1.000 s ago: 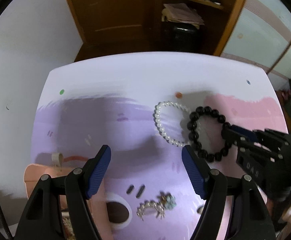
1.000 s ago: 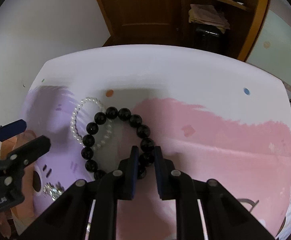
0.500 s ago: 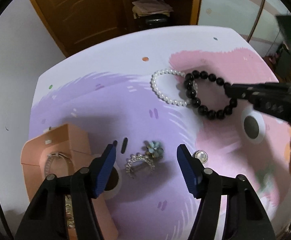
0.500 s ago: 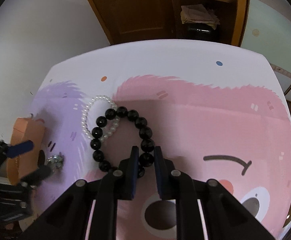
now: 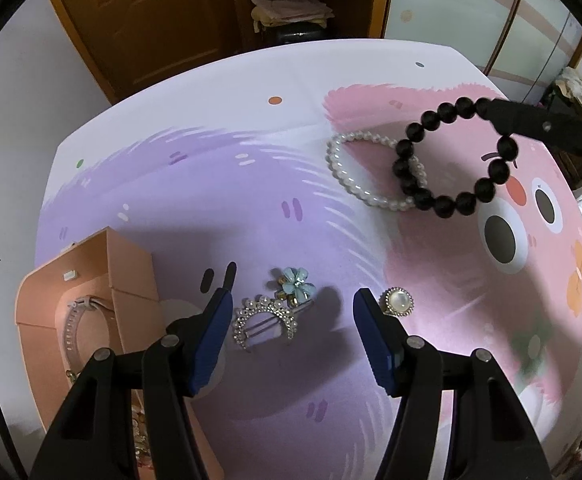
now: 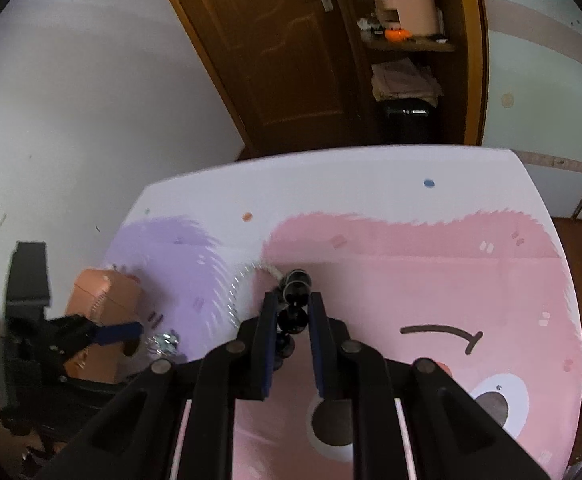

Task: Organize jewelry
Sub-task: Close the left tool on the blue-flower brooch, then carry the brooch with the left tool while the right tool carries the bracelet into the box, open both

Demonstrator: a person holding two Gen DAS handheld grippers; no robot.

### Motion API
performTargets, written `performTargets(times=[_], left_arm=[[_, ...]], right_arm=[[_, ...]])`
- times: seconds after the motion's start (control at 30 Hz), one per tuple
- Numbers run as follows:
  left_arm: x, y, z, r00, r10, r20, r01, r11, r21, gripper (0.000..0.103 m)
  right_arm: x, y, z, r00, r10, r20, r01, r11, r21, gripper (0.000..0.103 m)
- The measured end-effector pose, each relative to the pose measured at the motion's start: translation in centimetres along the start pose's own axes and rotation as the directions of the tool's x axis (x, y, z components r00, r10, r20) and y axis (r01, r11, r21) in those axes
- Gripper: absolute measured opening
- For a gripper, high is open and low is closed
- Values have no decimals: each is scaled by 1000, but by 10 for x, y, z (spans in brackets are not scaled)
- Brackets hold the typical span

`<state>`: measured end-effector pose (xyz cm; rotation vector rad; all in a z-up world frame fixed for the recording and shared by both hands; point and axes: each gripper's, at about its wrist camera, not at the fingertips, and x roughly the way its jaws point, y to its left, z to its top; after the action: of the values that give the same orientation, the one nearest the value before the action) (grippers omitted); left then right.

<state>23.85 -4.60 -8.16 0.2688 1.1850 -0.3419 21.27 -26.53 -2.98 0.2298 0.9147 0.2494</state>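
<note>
My right gripper (image 6: 291,304) is shut on the black bead bracelet (image 6: 293,304) and holds it lifted above the table; in the left wrist view the bracelet (image 5: 447,204) hangs from that gripper (image 5: 491,110) at the upper right. A white pearl bracelet (image 5: 343,176) lies on the mat under it. My left gripper (image 5: 293,304) is open over a rhinestone crescent hair clip (image 5: 263,318) and a blue flower piece (image 5: 297,284). A round pearl ring (image 5: 399,302) lies beside its right finger. A pink open jewelry box (image 5: 91,280) stands at the left.
The table is covered by a pink and purple cartoon mat (image 5: 251,200). Its far edge faces a brown wooden door (image 6: 291,60) and a shelf with folded cloth (image 5: 291,8). A white wall stands to the left.
My right gripper has lifted the black bracelet off the mat and away from the pearl bracelet. My left gripper has moved nearer the hair clip and flower piece, still open.
</note>
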Motion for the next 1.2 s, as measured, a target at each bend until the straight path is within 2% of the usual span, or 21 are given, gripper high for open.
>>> performTargets(times=[0.07,0.13,0.37,0.43,0.53,0.83,1.13,1.2], left_arm=[[0,-2,0,1000,5,-2,-5,1000,0,60],[3,-1,3,1000,11,-10,-11,1000,4,47],[10,-4,8,999,5,-34,-4,1000,15,37],[12,-5,9,999,2,-47,-1,1000,25,24],[14,-7,10,999,12,-53,-10,999,36,16],[4,5,10,1000,3,-31,-4,1000,-14,16],[-47,17,14,998,-39,57,45,992,-115,16],[-64,24,11,997,-18,81,30,988,-149,16]], right_arm=[[-4,2,2,1000,15,17,-15,1000,6,15],[-7,5,5,999,17,30,-17,1000,-3,15],[-19,11,10,998,33,49,-32,999,-25,15],[-23,12,12,998,40,56,-39,999,-25,15],[-29,14,15,997,43,70,-41,999,-30,15],[-37,27,19,994,60,88,-55,997,-60,15],[-48,43,22,992,86,96,-77,993,-89,15],[-52,50,22,991,95,96,-85,991,-101,15]])
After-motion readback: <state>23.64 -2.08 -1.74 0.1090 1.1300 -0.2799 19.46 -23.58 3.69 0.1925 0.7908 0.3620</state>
